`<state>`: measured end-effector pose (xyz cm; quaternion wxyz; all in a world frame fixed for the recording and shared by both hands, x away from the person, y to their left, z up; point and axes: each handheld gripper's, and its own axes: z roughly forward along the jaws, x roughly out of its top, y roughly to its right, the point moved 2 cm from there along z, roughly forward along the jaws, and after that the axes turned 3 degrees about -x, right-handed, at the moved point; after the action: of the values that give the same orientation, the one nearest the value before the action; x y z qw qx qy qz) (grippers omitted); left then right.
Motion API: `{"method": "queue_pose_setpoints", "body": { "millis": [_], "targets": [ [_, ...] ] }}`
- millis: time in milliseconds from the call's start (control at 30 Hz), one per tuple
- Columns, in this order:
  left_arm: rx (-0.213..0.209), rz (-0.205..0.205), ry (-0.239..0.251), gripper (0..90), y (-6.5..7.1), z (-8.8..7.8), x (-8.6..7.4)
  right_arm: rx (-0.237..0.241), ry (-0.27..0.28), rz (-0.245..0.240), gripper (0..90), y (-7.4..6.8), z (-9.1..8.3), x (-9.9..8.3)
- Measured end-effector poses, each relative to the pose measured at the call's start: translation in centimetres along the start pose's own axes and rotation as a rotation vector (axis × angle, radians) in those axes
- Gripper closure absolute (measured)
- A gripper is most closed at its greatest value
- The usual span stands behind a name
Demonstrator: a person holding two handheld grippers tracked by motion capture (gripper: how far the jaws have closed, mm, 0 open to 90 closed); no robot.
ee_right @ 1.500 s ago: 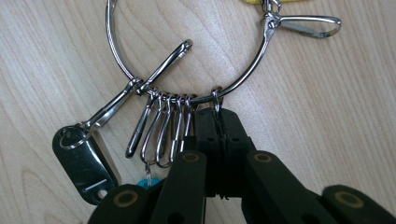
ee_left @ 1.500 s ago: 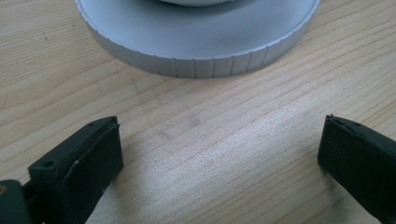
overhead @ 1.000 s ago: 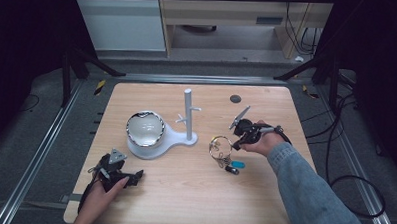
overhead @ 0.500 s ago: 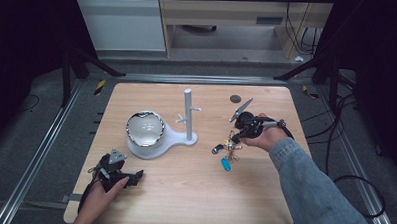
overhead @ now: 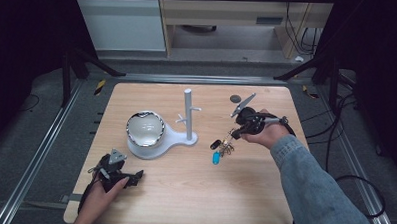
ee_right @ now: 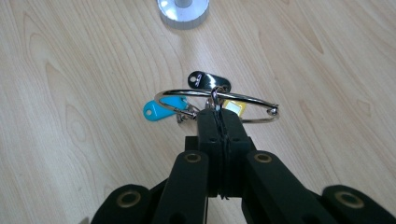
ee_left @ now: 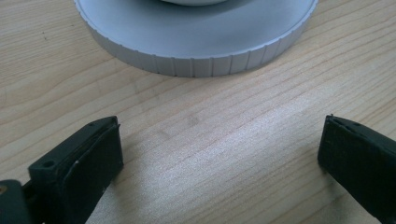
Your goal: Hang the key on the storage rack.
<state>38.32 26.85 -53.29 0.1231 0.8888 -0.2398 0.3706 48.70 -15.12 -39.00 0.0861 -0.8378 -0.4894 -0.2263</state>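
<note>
— Right now, what is being held, and where?

— A key ring (ee_right: 217, 100) with a blue tag (ee_right: 161, 109), a black tag (ee_right: 208, 80) and a yellow tag (ee_right: 232, 106) is pinched between the closed jaws of the right gripper (overhead: 234, 134). It is seen hanging clear of the wooden table (overhead: 193, 192), near the right side of the white stand (overhead: 188, 114) with its short pegs.

— And the other gripper?

— The left gripper (overhead: 115, 171) is rested at the near left of the table, its jaws spread wide with nothing between them, pointed at the ribbed base under the bowl (overhead: 145, 128).

— Which step is judged to be in hand?

— The lift appears to be done, and the carry toward the stand is likely under way. Next, the ring would need to be raised to peg height, turned so that its opening faces a peg, slid over it, and only then released
</note>
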Motion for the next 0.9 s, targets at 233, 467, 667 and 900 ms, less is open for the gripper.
{"method": "queue_pose_setpoints", "body": {
  "millis": [233,467,667,900],
  "targets": [
    [0.001,-0.001,0.001,0.0,0.0,0.1,0.1,-0.005,0.032,0.004,89.4,-0.1,-1.0,0.6],
    [0.003,-0.003,0.000,0.0,0.1,0.2,0.2,-0.025,0.046,0.004,89.4,-0.4,-2.5,1.5],
    [0.005,-0.008,0.006,0.0,0.1,0.2,0.2,-0.047,0.044,0.015,89.4,-0.5,-3.5,2.2],
    [0.005,-0.006,0.004,0.0,0.1,0.2,0.1,-0.063,0.049,-0.011,89.4,-0.8,-4.4,3.6]
  ]
}}
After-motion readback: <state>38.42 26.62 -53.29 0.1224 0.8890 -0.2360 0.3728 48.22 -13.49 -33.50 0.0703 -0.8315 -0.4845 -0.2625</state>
